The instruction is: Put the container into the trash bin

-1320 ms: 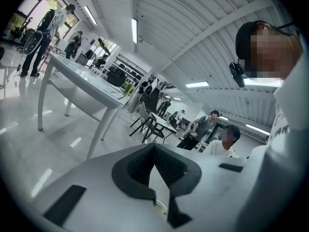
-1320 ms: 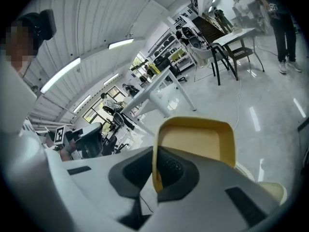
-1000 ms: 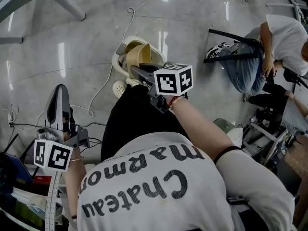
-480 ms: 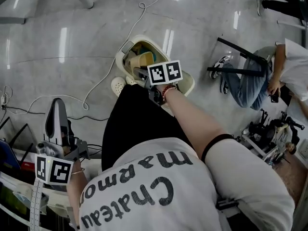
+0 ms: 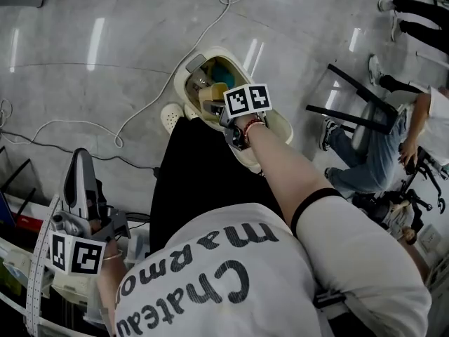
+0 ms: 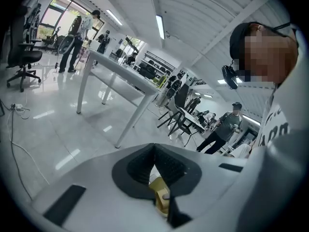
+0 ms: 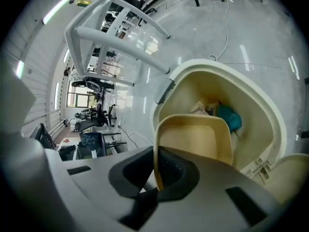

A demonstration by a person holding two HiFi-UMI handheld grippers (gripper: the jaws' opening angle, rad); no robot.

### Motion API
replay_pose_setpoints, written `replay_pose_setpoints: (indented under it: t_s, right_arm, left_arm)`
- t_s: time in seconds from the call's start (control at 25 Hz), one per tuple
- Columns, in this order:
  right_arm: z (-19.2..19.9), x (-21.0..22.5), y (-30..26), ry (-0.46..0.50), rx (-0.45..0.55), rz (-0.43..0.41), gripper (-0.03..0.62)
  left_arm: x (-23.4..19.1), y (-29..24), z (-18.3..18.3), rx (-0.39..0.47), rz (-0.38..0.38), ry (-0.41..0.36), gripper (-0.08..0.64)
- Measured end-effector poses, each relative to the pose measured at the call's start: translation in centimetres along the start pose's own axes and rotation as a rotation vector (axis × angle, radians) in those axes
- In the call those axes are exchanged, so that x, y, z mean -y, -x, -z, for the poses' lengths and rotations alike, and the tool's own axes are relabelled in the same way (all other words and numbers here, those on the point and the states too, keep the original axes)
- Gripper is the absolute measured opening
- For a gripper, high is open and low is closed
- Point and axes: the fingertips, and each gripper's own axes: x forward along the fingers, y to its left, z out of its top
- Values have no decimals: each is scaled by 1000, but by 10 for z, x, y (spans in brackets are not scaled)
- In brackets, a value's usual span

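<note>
POSE: right arm [image 5: 280, 167] reaches forward and down, right gripper [image 7: 157, 163] over the open trash bin [image 7: 270, 115] | fingers clamped on the container [image 7: 193, 139] rim, container above the bin's mouth | left gripper [image 6: 154, 151] low, fingers together

Open-plan office or laboratory workspace. Indicators: long white tables [image 6: 120, 74], wheeled office chair [image 6: 21, 47], ceiling strip lights [image 6: 160, 27], polished grey floor [image 5: 84, 83], loose cable [image 7: 226, 18], other people standing among further desks.

White cable [image 5: 150, 98] on grey floor [image 5: 84, 62], seated person [image 5: 358, 153] far rt, white table [image 6: 133, 120].
</note>
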Motion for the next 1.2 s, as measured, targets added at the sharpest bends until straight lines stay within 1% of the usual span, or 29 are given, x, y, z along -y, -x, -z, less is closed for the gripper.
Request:
replay_pose_setpoints:
  t_s: [0.16,0.28,0.4,0.68,0.88,1.2]
  right_arm:
    - [-1,9,-11,21,-21,7,32]
    - [-4,13,-20,28,-25,-8,32]
    - [-10,18,-26,34,-20,-5,32]
    - [-33,36,-38,-49,88,27,32]
    - [-34,46,-49,-40,63,35,32]
    - [-40,56,-61,-32,58,55,32]
  left_arm:
    - [-6,0,10,-3,-21,17,21]
    - [-10,0,18,-9,-41,30,21]
    - [-13,0,25,-16,-60,39,21]
    - [-20,-9,37,-29,-78,60,21]
    - [-23,-16,47,-42,-85,70,21]
    - [-32,-20,59,-59,-101,94,21]
